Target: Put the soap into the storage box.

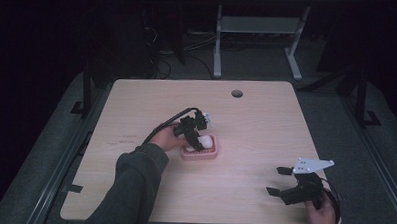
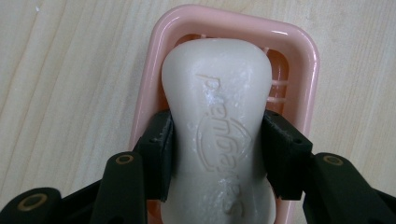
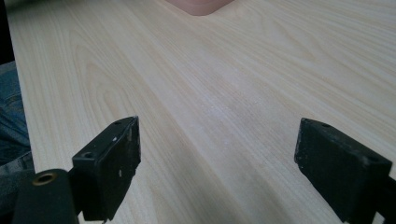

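Soap dish: a pink, round-cornered plastic dish is seen near the middle of the wooden table; slots are visible in its floor beside the soap.
Contents: one white bar of soap with raised lettering is held inside the dish, lengthwise. Whether it rests on the floor of the dish cannot be told.
Left gripper: the left gripper is positioned over the dish, and its jaws are clamped against the narrow waist of the soap on both sides.
Right gripper: the right gripper is held near the table's front right edge, well apart from the dish, with jaws spread wide and nothing between them.
Right gripper view: a pink corner of the dish is seen far off across bare wood.
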Demonstrator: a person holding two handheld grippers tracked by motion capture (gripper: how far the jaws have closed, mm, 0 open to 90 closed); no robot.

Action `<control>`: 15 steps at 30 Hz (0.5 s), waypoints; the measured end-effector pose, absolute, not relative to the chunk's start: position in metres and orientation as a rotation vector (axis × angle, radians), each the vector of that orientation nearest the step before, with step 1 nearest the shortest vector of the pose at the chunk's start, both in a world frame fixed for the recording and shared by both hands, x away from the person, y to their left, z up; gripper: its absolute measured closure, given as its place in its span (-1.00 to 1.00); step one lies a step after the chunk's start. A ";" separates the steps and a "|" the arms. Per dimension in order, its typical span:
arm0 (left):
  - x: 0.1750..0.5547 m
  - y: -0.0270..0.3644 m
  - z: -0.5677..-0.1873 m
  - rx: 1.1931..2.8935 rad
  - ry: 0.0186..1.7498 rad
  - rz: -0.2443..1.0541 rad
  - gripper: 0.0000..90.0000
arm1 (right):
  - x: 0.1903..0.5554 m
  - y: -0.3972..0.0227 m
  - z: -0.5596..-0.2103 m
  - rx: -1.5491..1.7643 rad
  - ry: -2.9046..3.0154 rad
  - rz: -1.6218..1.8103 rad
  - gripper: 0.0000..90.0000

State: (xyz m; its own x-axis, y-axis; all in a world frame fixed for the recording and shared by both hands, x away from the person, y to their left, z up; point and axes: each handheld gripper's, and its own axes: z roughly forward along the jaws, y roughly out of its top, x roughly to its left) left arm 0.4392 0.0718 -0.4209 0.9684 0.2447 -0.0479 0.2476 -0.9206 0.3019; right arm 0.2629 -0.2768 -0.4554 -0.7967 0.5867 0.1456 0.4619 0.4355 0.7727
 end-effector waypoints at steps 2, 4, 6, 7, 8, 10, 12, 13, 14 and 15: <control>0.439 0.072 -0.421 2.813 0.356 -0.002 0.09 | 0.263 -0.277 -0.455 0.930 2.537 1.295 -0.69; 0.438 0.071 -0.421 2.813 0.360 -0.001 0.09 | 0.263 -0.277 -0.455 0.934 2.536 1.295 -0.69; 0.438 0.071 -0.422 2.824 0.351 0.013 0.09 | 0.263 -0.277 -0.455 0.933 2.537 1.295 -0.69; 0.438 0.071 -0.421 2.822 0.349 0.005 0.07 | 0.263 -0.277 -0.455 0.934 2.536 1.295 -0.69; 0.438 0.071 -0.420 2.817 0.350 0.006 0.06 | 0.263 -0.277 -0.455 0.935 2.537 1.295 -0.69; 0.437 0.072 -0.418 2.808 0.360 0.011 0.04 | 0.263 -0.276 -0.455 0.932 2.538 1.300 -0.69; 0.437 0.072 -0.417 2.808 0.357 0.014 0.04 | 0.263 -0.276 -0.455 0.934 2.538 1.300 -0.69; 0.436 0.072 -0.417 2.804 0.356 0.015 0.04 | 0.263 -0.276 -0.455 0.934 2.540 1.301 -0.69; 0.436 0.072 -0.416 2.803 0.354 0.018 0.02 | 0.263 -0.276 -0.455 0.931 2.540 1.300 -0.69; 0.435 0.072 -0.415 2.802 0.350 0.023 0.00 | 0.263 -0.275 -0.455 0.931 2.539 1.301 -0.69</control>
State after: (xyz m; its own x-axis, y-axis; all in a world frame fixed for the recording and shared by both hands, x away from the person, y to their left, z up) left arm 0.4354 0.0724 -0.4151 0.9699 0.2423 -0.0229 0.2372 -0.9201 0.3117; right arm 0.2629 -0.2755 -0.4552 -0.7984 0.5834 0.1489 0.4616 0.4344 0.7734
